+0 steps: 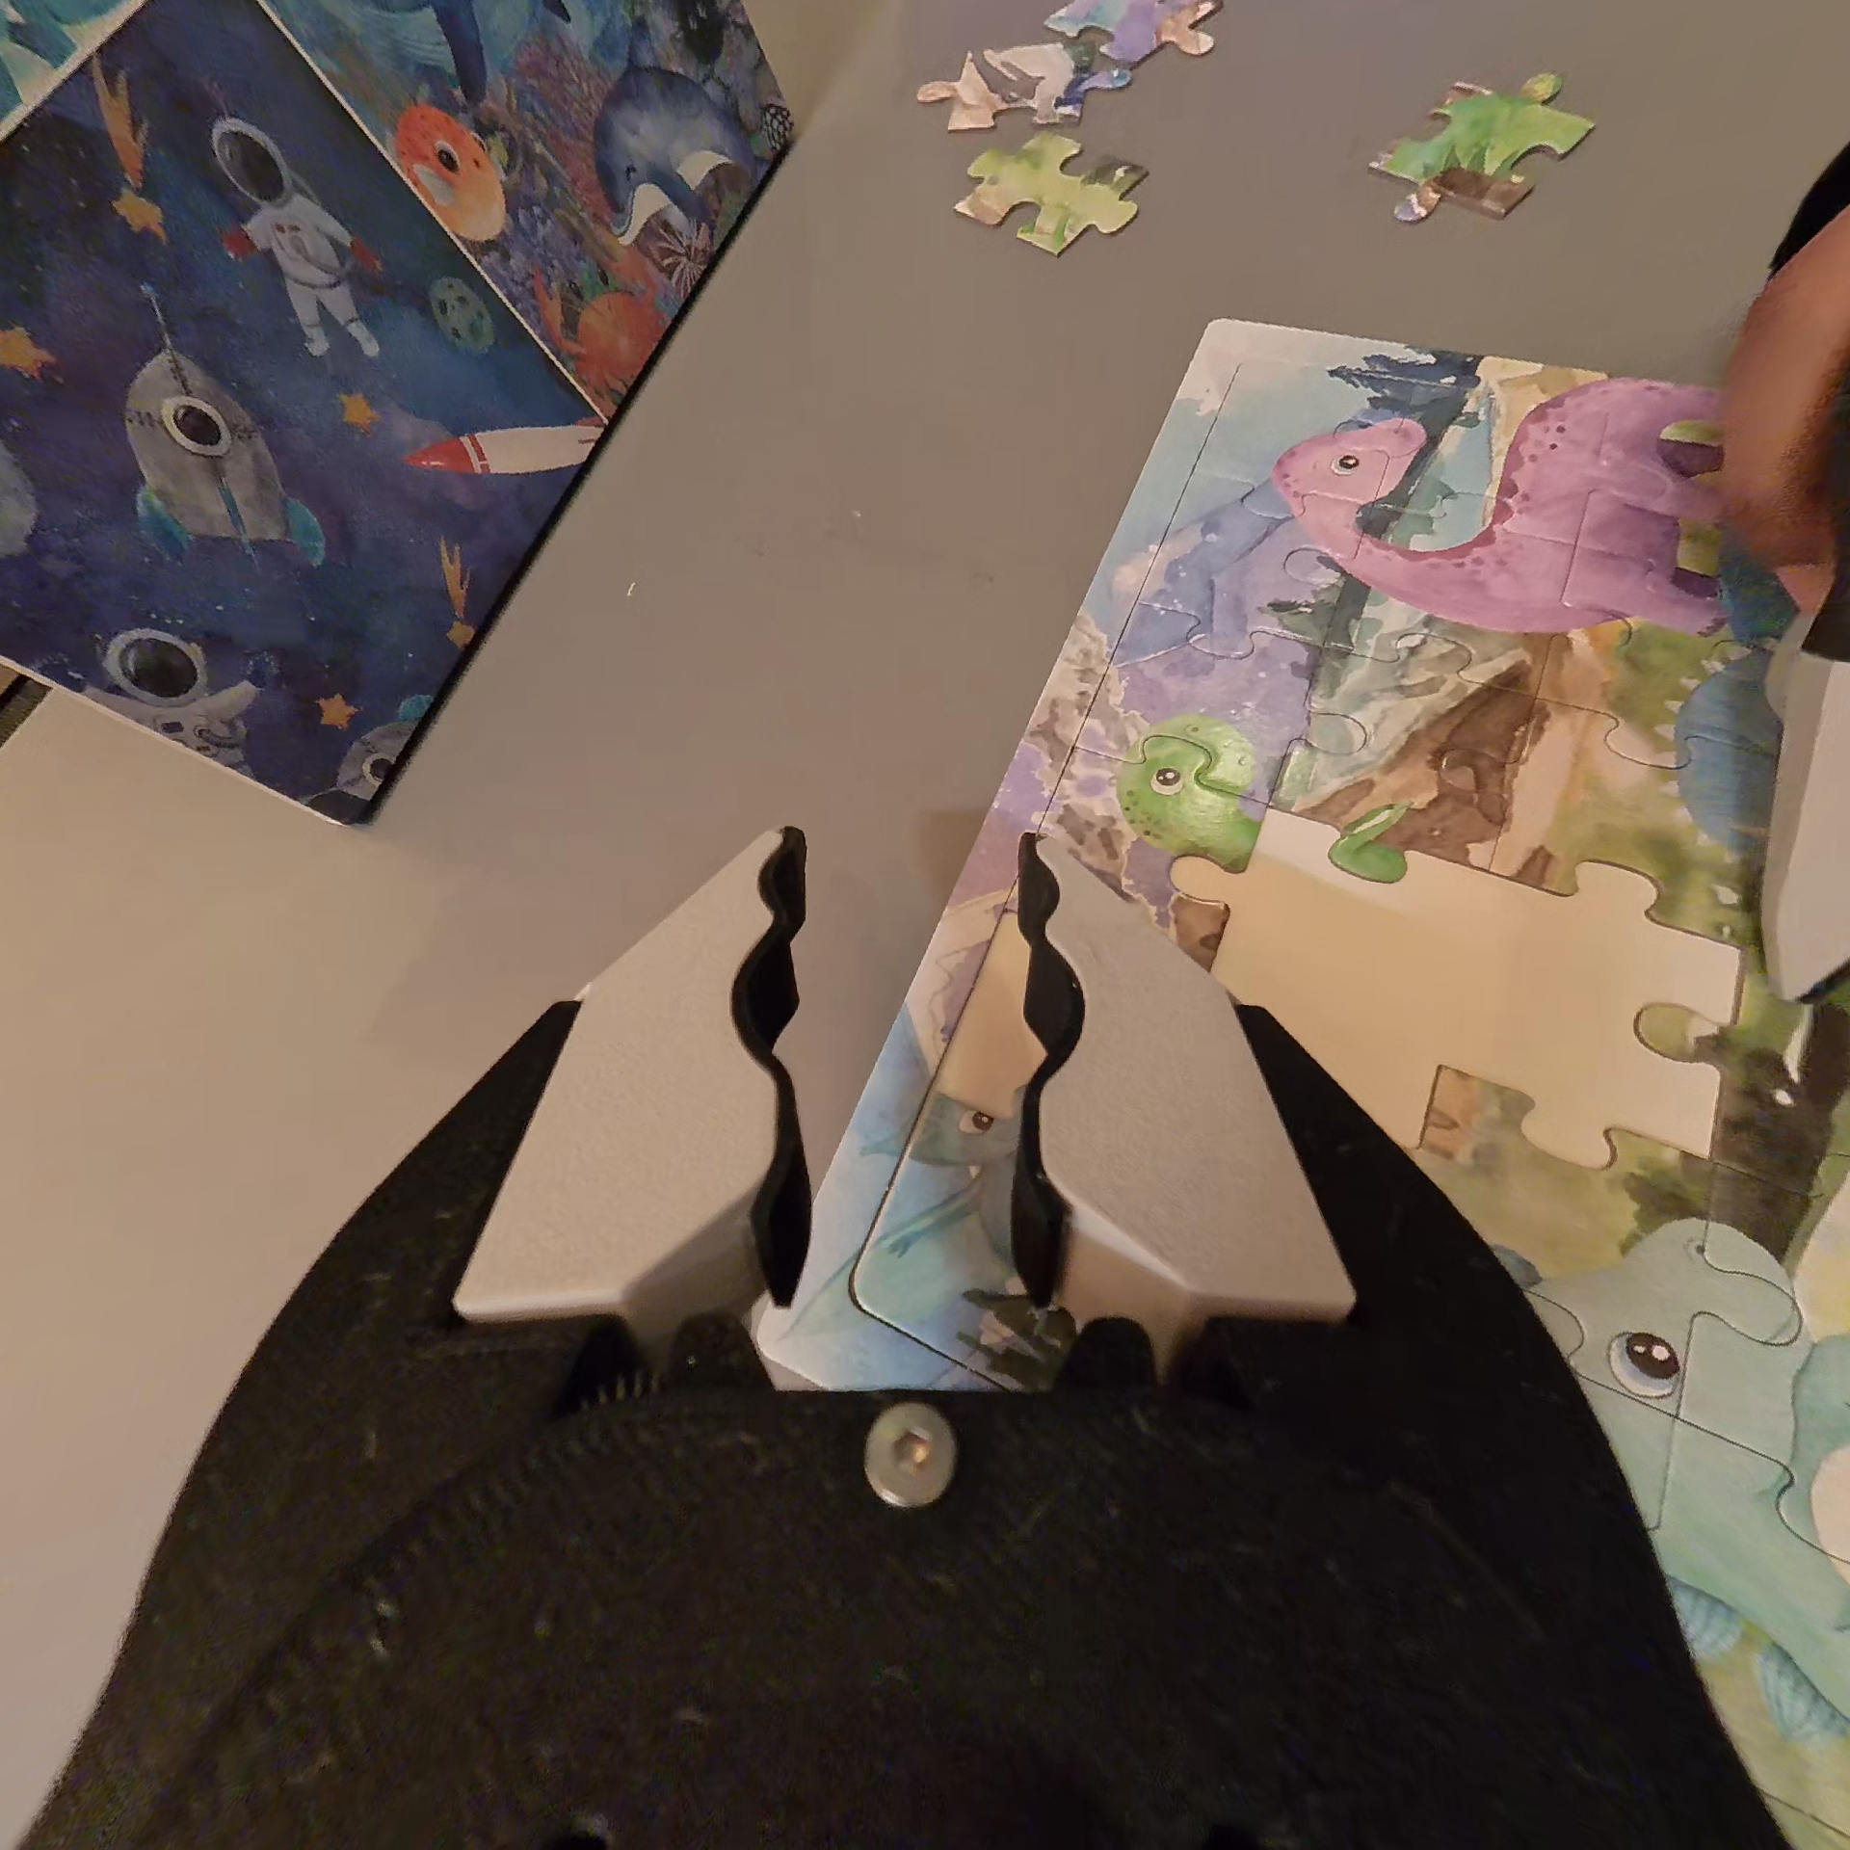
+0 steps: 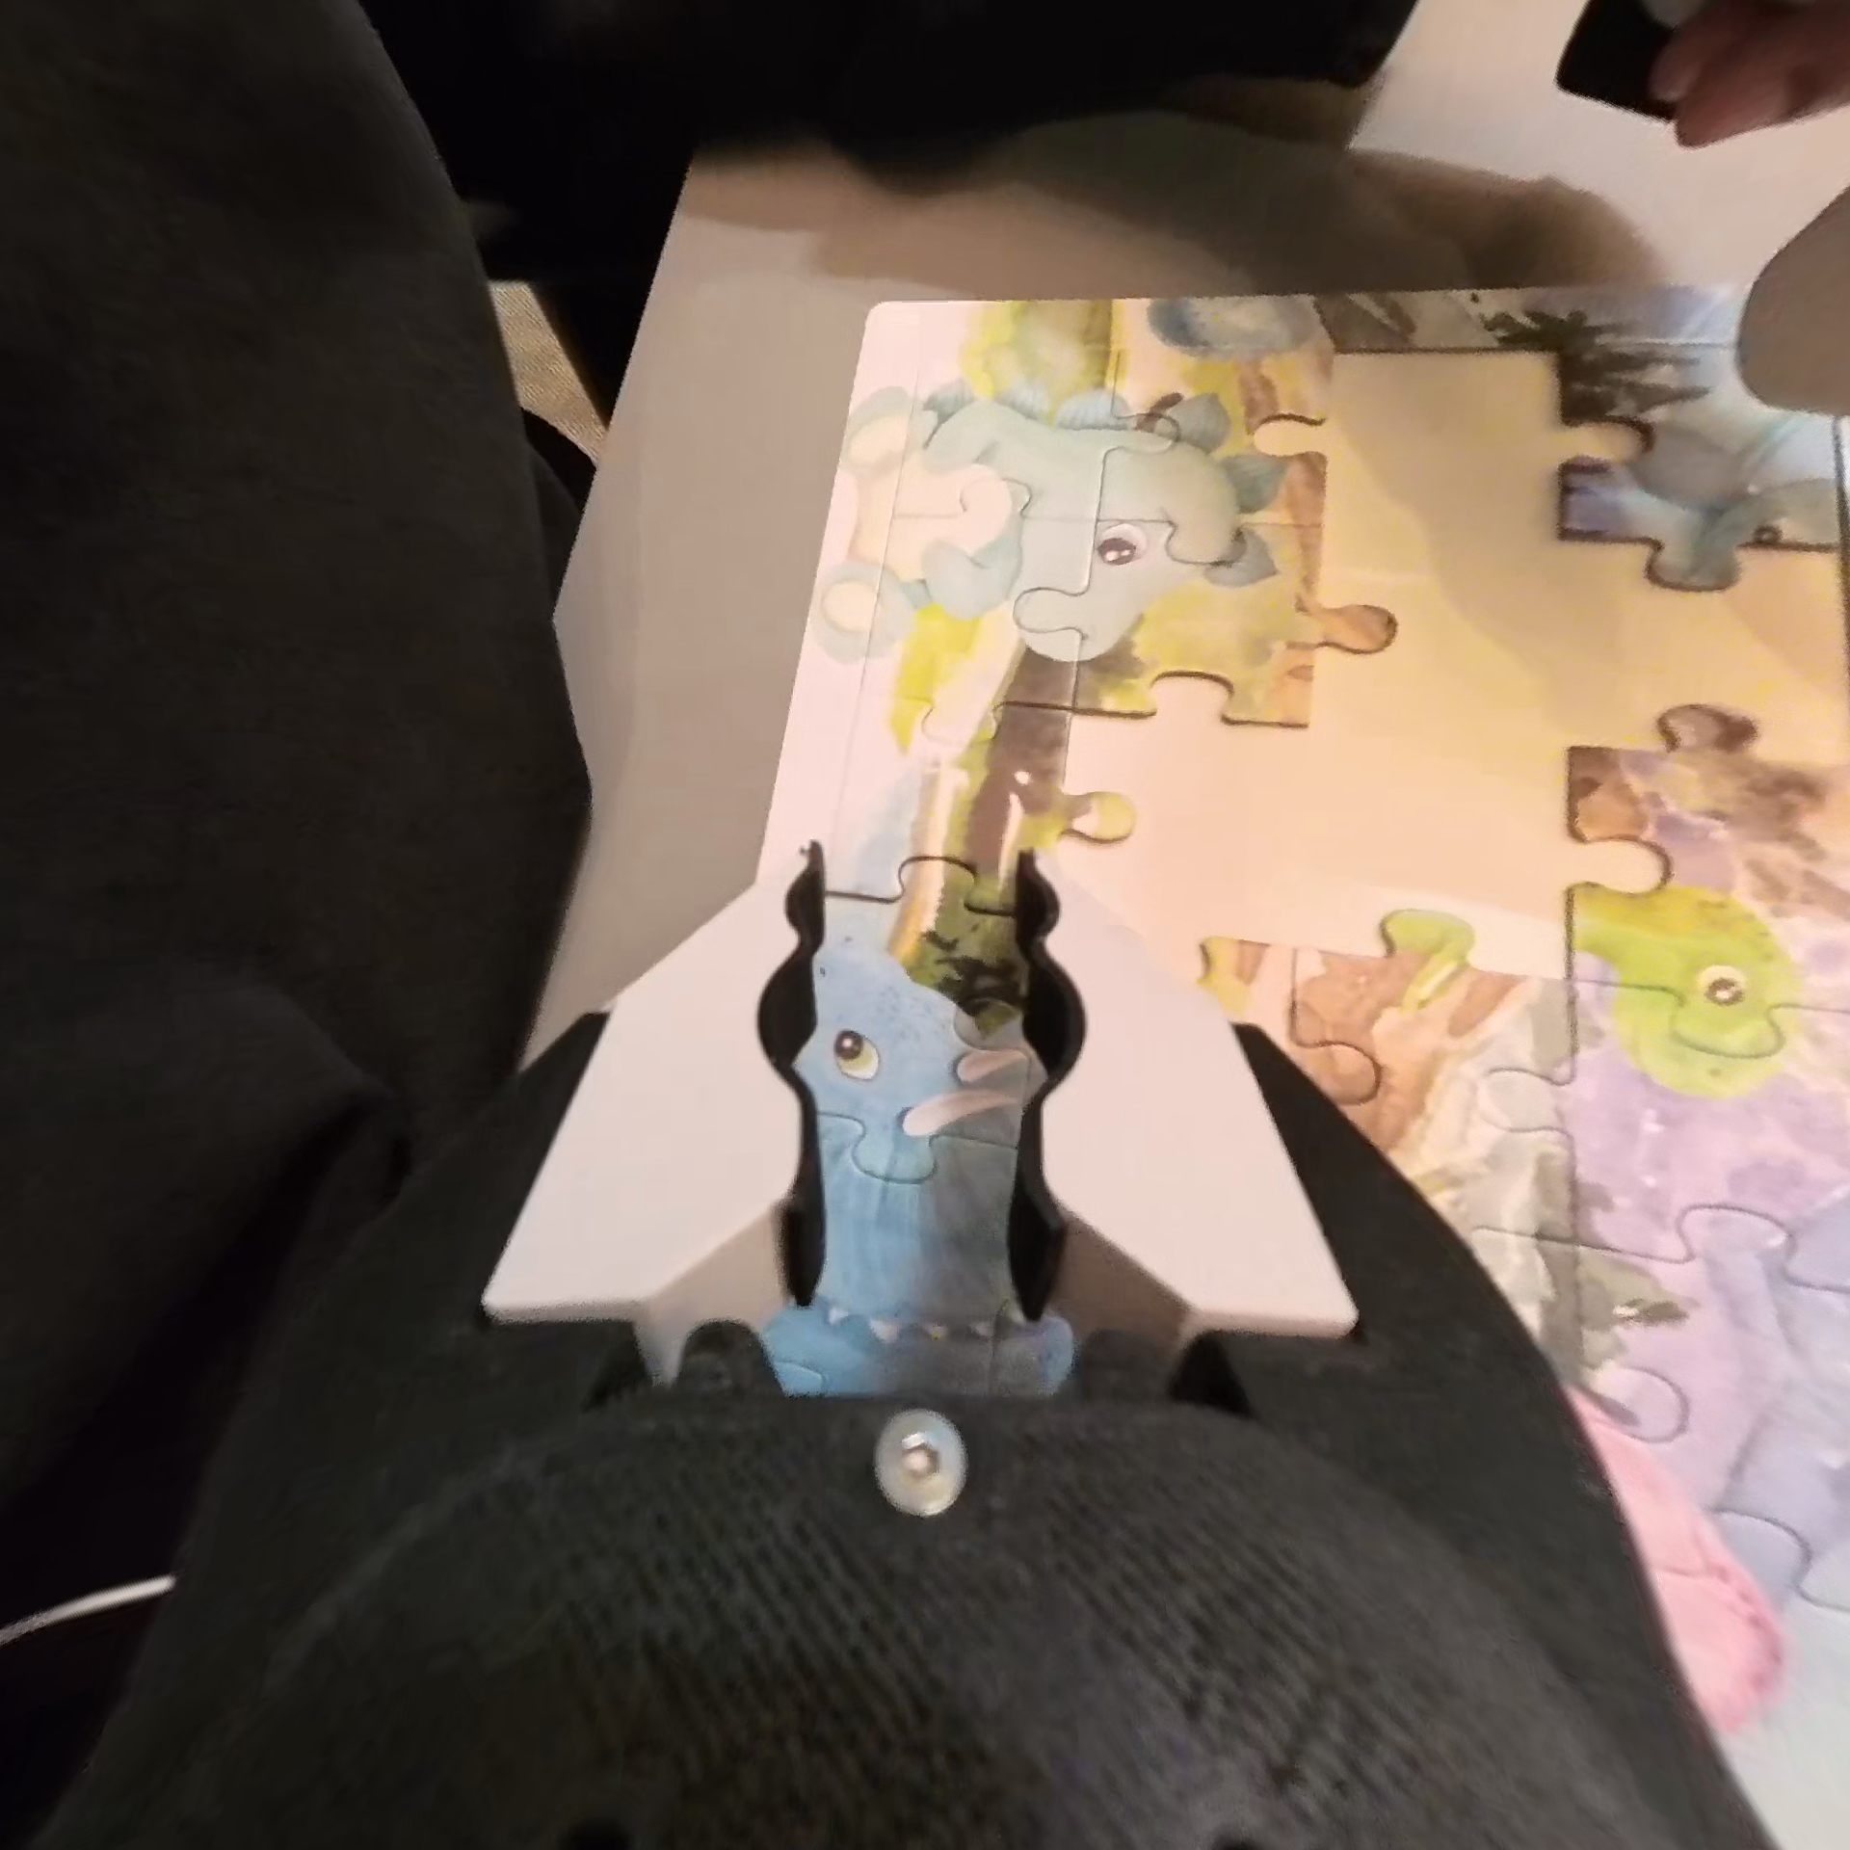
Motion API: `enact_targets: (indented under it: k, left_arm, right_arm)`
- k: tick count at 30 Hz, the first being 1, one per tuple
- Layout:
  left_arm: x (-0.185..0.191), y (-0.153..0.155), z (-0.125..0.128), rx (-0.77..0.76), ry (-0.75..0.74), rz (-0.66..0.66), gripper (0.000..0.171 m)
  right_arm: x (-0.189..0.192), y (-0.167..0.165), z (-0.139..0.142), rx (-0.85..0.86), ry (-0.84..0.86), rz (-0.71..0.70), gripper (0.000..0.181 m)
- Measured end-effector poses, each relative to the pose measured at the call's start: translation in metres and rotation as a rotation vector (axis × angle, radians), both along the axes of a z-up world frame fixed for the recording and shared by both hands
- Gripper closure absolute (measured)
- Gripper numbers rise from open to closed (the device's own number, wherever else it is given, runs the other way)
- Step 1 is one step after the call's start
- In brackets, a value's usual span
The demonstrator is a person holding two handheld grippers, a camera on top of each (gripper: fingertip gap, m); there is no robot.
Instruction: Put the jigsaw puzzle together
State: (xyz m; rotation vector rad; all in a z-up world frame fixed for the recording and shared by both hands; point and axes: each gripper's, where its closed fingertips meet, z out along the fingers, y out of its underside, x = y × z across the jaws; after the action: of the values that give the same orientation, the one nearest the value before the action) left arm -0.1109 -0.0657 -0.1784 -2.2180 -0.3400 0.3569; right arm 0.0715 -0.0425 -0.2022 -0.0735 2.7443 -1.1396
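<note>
The dinosaur jigsaw puzzle (image 1: 1402,641) lies in its white tray (image 1: 1213,352) on the grey table, partly filled, with a bare cream gap (image 1: 1452,981) in the middle. Several loose pieces lie beyond it, among them a light green piece (image 1: 1051,190) and a green and brown piece (image 1: 1482,150). My left gripper (image 1: 911,841) is open and empty over the tray's left edge. My right gripper (image 2: 918,866) is open and empty just above the puzzle's blue dinosaur (image 2: 901,1081). The gap also shows in the right wrist view (image 2: 1402,601).
Two other picture boards, a space one (image 1: 230,450) and a sea one (image 1: 601,170), lie at the far left. The hand (image 1: 1782,481) holding the right gripper shows at the right edge. Dark clothing (image 2: 250,601) fills the left of the right wrist view. From the right gripper's tips to the dinosaur jigsaw puzzle (image 1: 1402,641) is close to 10 cm.
</note>
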Motion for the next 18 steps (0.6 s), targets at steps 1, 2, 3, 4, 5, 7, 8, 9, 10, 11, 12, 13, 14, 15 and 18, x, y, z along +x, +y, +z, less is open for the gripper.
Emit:
enact_targets:
  k: [1,2,3,4,5,7,8,9,10,11,12,13,14,15,18]
  left_arm:
    - [0.0000,0.0000,0.0003,0.000,0.002,0.000,0.130]
    - [-0.0001,0.0000,0.0007,0.000,0.004,0.001,0.130]
    - [0.0000,-0.0001,0.0009,0.000,0.005,0.001,0.130]
    - [0.0001,-0.0001,0.0013,0.001,0.006,0.000,0.130]
    - [0.0000,0.0000,0.0013,0.001,0.006,0.000,0.130]
    - [-0.0001,-0.0001,0.0008,-0.001,0.005,0.001,0.130]
    - [-0.0001,-0.0002,0.0004,-0.002,0.004,0.001,0.130]
    - [-0.0001,-0.0001,0.0000,-0.002,0.003,0.001,0.130]
    - [-0.0002,-0.0001,-0.0003,-0.002,0.003,0.001,0.130]
    - [-0.0002,0.0000,-0.0006,-0.003,0.002,0.001,0.130]
    - [-0.0002,0.0000,-0.0009,-0.003,0.001,0.000,0.130]
    - [-0.0001,0.0002,-0.0013,-0.004,0.000,0.000,0.130]
    - [-0.0001,0.0003,-0.0015,-0.004,-0.001,0.000,0.130]
    - [-0.0001,0.0005,-0.0020,-0.003,-0.001,0.000,0.130]
    - [-0.0008,0.0003,-0.0037,-0.004,-0.006,0.002,0.130]
  right_arm:
    - [-0.0005,-0.0004,-0.0005,0.008,0.035,0.004,0.144]
    - [-0.0008,-0.0011,-0.0003,0.010,0.063,0.008,0.144]
    - [-0.0003,-0.0023,0.0000,0.006,0.079,0.012,0.144]
    - [-0.0002,-0.0030,-0.0010,0.009,0.085,0.013,0.144]
    - [-0.0024,-0.0030,-0.0030,0.017,0.100,0.006,0.147]
    - [-0.0049,-0.0032,-0.0033,0.009,0.122,-0.002,0.151]
    - [-0.0054,-0.0033,-0.0032,0.004,0.122,-0.006,0.152]
    - [-0.0060,-0.0033,-0.0033,-0.001,0.123,-0.009,0.153]
    - [-0.0065,-0.0034,-0.0033,-0.004,0.124,-0.012,0.155]
    - [-0.0064,-0.0034,-0.0033,-0.005,0.130,-0.014,0.155]
    - [-0.0064,-0.0035,-0.0035,-0.002,0.140,-0.016,0.155]
    - [-0.0061,-0.0036,-0.0036,0.004,0.149,-0.017,0.155]
    - [-0.0058,-0.0037,-0.0036,0.009,0.159,-0.020,0.155]
    - [-0.0056,-0.0039,-0.0037,0.014,0.166,-0.024,0.156]
    - [-0.0048,-0.0035,-0.0041,0.032,0.172,-0.037,0.158]
